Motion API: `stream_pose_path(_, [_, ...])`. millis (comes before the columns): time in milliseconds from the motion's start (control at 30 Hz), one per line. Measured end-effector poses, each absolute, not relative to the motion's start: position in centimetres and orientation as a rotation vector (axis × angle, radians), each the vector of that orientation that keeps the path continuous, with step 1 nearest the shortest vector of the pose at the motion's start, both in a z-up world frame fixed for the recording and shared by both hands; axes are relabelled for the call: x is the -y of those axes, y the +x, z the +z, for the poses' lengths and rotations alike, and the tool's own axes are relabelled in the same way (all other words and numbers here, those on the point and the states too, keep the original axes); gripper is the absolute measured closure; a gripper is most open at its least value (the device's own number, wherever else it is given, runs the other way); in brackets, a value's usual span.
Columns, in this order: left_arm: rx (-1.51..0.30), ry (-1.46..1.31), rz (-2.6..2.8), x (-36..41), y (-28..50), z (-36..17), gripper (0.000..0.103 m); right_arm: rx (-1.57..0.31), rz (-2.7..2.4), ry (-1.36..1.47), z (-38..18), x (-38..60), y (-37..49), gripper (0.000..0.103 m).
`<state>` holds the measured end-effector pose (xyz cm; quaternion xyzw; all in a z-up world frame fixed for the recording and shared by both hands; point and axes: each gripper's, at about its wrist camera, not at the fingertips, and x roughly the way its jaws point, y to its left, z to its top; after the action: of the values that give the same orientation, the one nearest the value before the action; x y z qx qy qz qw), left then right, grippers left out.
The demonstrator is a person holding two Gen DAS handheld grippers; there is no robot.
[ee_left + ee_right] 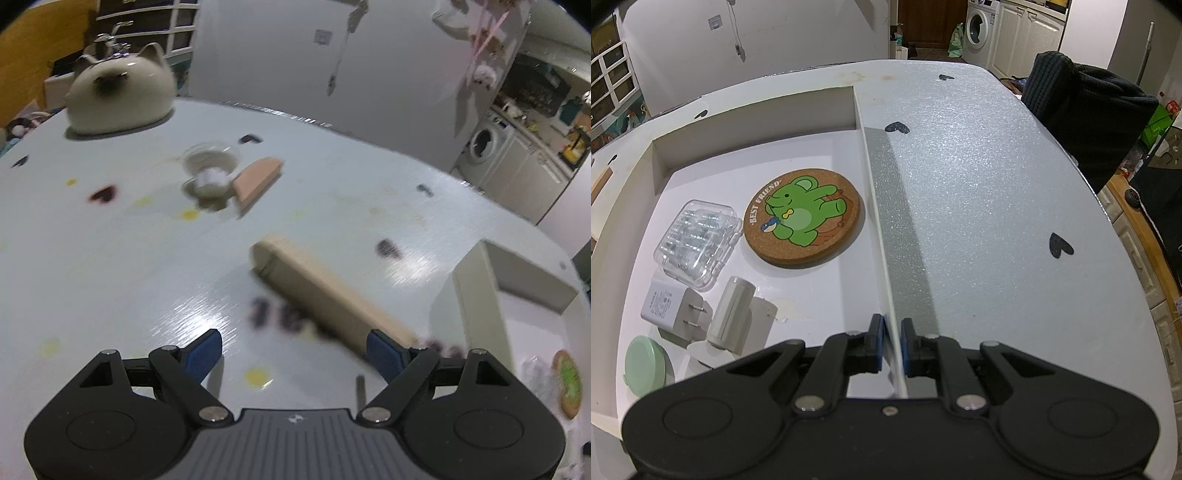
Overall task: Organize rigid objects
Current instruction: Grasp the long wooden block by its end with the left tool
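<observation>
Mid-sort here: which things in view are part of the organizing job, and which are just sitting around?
Job:
white tray, gripped at its wall by right gripper
cork coaster, clear case, charger plug, cylinder, green lid, already inside
wooden block, pink wedge, small brush, still on the table
left gripper, open

Lying about:
cat-shaped teapot
black cloth

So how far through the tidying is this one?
Partly done. The white tray already holds a cork coaster, clear case, charger, cylinder and green lid. The right claw is clamped on the tray's wall. The open left claw holds nothing. Wooden block, pink wedge and brush remain.
</observation>
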<state>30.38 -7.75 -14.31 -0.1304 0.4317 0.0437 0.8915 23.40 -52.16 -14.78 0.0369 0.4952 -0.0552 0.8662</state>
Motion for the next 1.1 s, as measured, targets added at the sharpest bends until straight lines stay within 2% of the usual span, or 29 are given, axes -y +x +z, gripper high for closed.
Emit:
stream_pose_path(200, [-0.866, -0.309, 0.11, 6.6, 29.7, -13.9, 0.018, -1.038, -0.116, 0.075, -14.8, 52.2, 23.4, 0.092])
stream_pose_path(633, [-0.844, -0.288, 0.056, 8.8, 34.6, -13.6, 0.02, -1.037, -0.116, 0.076, -14.8, 52.1, 23.4, 0.092])
stream_pose_path(667, [-0.847, -0.285, 0.055, 9.1, 34.7, -13.7, 0.028, -1.038, -0.116, 0.075, -14.8, 52.1, 23.4, 0.092])
stream_pose_path(733, [-0.87, -0.279, 0.074, 9.6, 35.0, -14.1, 0.038, -1.039, -0.114, 0.073, -14.8, 52.1, 23.4, 0.092])
stream_pose_path(900, [-0.884, -0.344, 0.099, 8.5, 33.8, -14.5, 0.04, -1.04, -0.114, 0.073, -14.8, 52.1, 23.5, 0.092])
stream_pose_path(1000, [-0.882, -0.414, 0.084, 7.4, 32.7, -14.4, 0.053, -1.04, -0.114, 0.072, -14.8, 52.1, 23.5, 0.092])
stream_pose_path(1033, [-0.884, -0.432, 0.086, 7.1, 32.5, -14.3, 0.066, -1.04, -0.113, 0.072, -14.8, 52.1, 23.5, 0.092])
stream_pose_path(1067, [-0.886, -0.445, 0.093, 6.8, 32.3, -14.3, 0.073, -1.04, -0.113, 0.072, -14.8, 52.1, 23.5, 0.092])
stream_pose_path(1100, [-0.883, -0.469, 0.099, 6.4, 32.1, -14.3, 0.074, -1.04, -0.112, 0.071, -14.8, 52.1, 23.5, 0.092])
